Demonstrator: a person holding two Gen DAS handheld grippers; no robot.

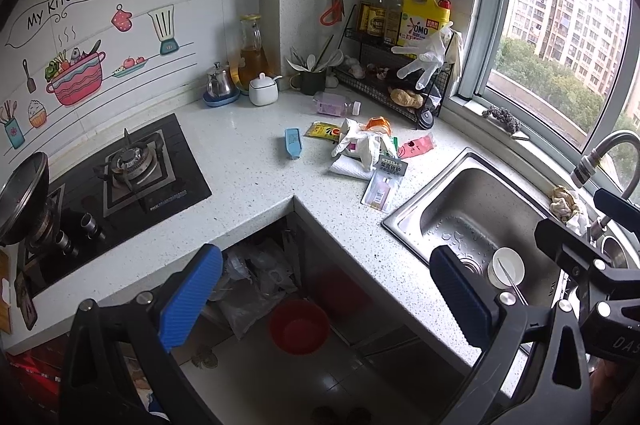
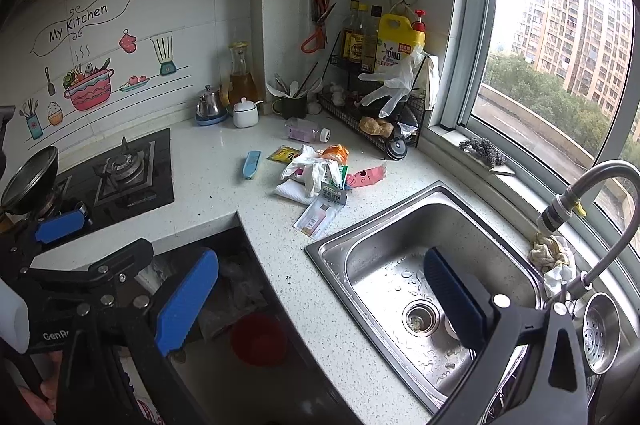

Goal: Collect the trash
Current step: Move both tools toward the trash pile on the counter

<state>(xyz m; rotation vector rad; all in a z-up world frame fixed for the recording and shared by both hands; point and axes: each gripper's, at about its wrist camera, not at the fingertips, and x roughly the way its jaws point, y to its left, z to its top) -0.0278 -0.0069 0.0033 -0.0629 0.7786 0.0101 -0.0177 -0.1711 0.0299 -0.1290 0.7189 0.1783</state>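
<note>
A heap of trash lies on the speckled counter between the hob and the sink: crumpled white plastic, an orange wrapper, a yellow sachet, a pink packet, a blue packet and a carded sample. A pink bottle lies on its side behind the heap. On the floor under the counter stands a red bin. My left gripper hangs open above the bin, holding nothing. My right gripper is open over the counter edge by the sink, also holding nothing.
A steel sink holds a white paper cup; the faucet arches over it. A gas hob and a pan are at left. A wire rack with bottles and a hanging glove fills the corner.
</note>
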